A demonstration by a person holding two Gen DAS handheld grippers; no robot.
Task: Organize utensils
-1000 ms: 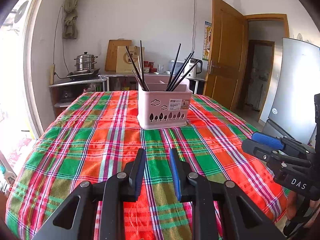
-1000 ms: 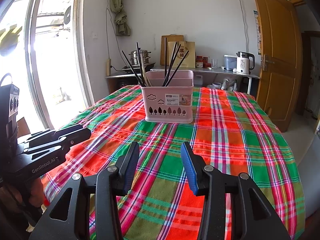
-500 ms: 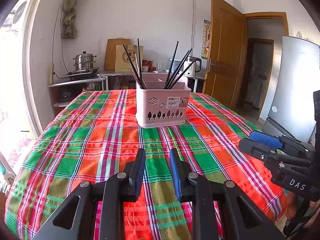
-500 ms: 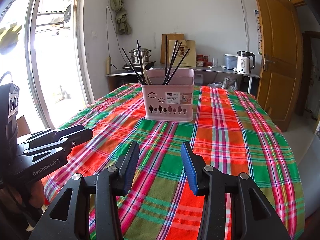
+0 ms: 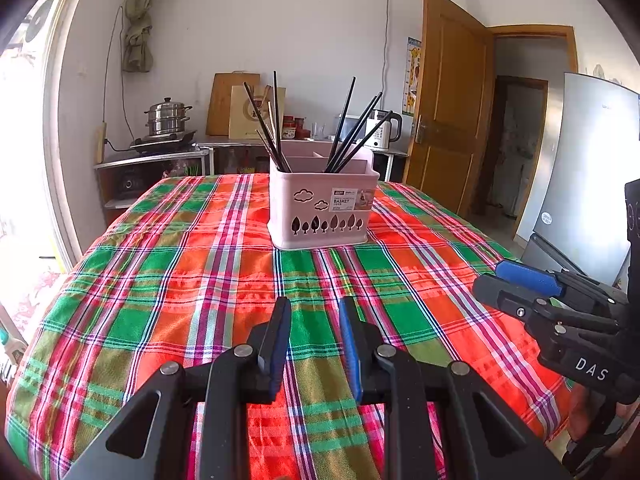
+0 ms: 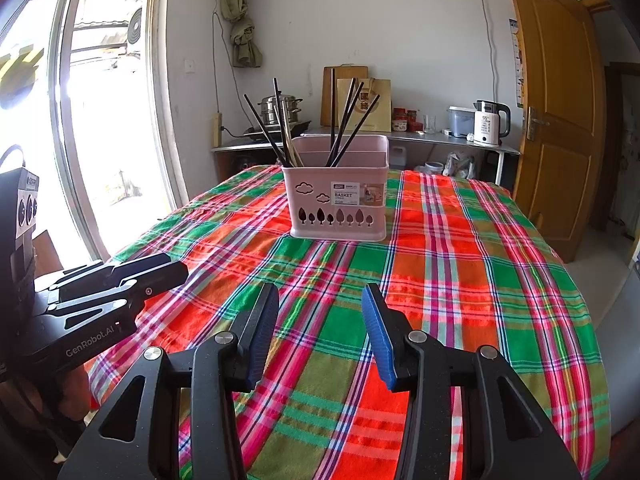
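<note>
Jaws of the left gripper (image 5: pixel 314 312) stand a little apart, holding nothing, well back from the pink basket (image 5: pixel 322 210). Black chopsticks (image 5: pixel 352 130) lean in its 2 sides, probably sorted.

From the right view, the right gripper (image 6: pixel 320 300) gapes wider, empty, facing the basket too.

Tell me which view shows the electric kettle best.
The right wrist view: the electric kettle stands unobstructed on the counter, handle and base visible. In the left wrist view the kettle is smaller and partly hidden behind the chopsticks in the pink basket.
</note>
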